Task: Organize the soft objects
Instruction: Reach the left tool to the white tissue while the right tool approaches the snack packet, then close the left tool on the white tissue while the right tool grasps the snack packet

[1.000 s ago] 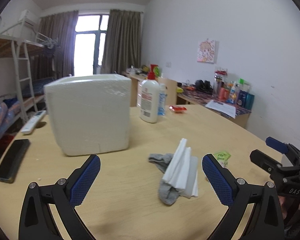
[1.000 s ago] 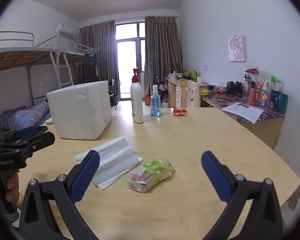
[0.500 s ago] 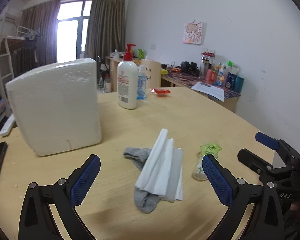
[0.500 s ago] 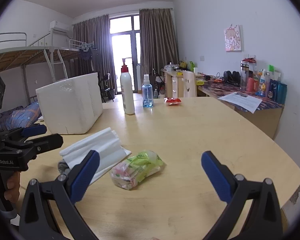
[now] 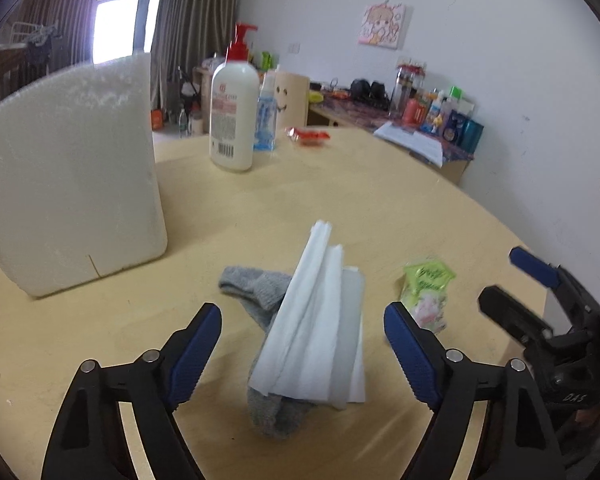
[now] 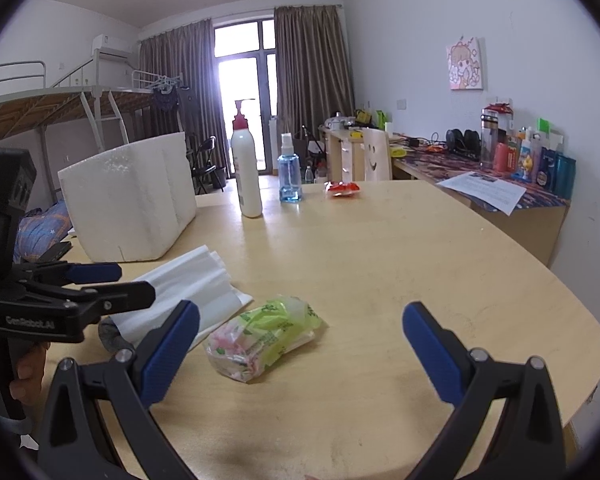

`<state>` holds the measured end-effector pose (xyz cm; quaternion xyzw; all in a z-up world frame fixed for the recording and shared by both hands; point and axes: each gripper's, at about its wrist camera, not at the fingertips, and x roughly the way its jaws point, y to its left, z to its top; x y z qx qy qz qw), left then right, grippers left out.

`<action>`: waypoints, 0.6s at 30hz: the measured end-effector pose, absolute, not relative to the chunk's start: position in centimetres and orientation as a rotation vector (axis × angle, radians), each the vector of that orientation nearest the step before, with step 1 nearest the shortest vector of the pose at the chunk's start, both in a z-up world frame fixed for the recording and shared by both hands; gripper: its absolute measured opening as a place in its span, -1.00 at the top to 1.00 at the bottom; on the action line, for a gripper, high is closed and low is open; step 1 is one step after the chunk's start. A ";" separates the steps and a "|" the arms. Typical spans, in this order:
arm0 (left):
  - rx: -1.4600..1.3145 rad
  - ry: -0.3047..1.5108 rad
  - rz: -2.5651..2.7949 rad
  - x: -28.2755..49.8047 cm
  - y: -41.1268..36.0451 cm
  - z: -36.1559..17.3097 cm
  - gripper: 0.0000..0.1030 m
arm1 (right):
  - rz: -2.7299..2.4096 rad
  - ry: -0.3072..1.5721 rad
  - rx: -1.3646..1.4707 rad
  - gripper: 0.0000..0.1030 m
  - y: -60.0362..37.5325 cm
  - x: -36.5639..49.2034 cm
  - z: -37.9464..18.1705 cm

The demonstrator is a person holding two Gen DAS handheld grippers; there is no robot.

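1. Folded white paper tissue (image 5: pixel 320 320) lies on the pale wooden tabletop (image 5: pixel 340 184), draped over a grey sock (image 5: pixel 256 288) whose toe and cuff stick out at either end of it.
2. Just to the right of the tissue, and apart from it, lies a clear plastic packet with green and pink print (image 6: pixel 264 336).
3. Left claw (image 5: pixel 302 344) hovers low over the tissue and sock with its blue pads on either side of them; its jaws have just been closing a little, yet they are released, with the tissue between them and untouched.
4. Right claw (image 6: pixel 300 344) is spread wide and grasps nothing; the green and pink packet sits on the tabletop ahead of its left pad, with no contact.
5. In the right wrist view a hand (image 6: pixel 28 364) holds the grip of the left claw at the left edge.
6. Behind the soft things stands a white foam box (image 5: pixel 68 196), on the left side of the tabletop.
7. Farther back a white pump bottle with a red top (image 5: pixel 234 108) stands upright, with a small blue spray bottle (image 6: pixel 290 176) beside it and a red packet (image 6: pixel 342 188) to the right of that.
8. Along the white wall runs a side desk (image 6: pixel 520 204) crowded with bottles and a sheet of paper.
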<state>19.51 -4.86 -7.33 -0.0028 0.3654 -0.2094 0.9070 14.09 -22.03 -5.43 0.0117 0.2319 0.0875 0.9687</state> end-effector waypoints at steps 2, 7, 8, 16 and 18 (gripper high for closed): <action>0.000 0.789 -0.435 19.8 -4.9 -7.9 -0.43 | 0.182 0.476 0.024 -0.99 -22.0 14.4 -5.5; 0.010 0.813 -0.440 19.8 -4.6 -8.4 -0.06 | 0.193 0.489 0.020 -0.99 -22.0 14.8 -5.8; 0.013 0.816 -0.445 19.8 -4.7 -8.5 0.08 | 0.196 0.493 0.020 -0.99 -22.0 14.9 -5.8; 0.020 0.829 -0.463 19.8 -4.6 -8.8 0.69 | 0.219 0.509 0.026 -0.99 -21.5 15.4 -6.0; 0.016 0.816 -0.474 19.6 -4.5 -8.6 0.79 | 0.224 0.517 0.024 -0.99 -21.4 15.5 -6.1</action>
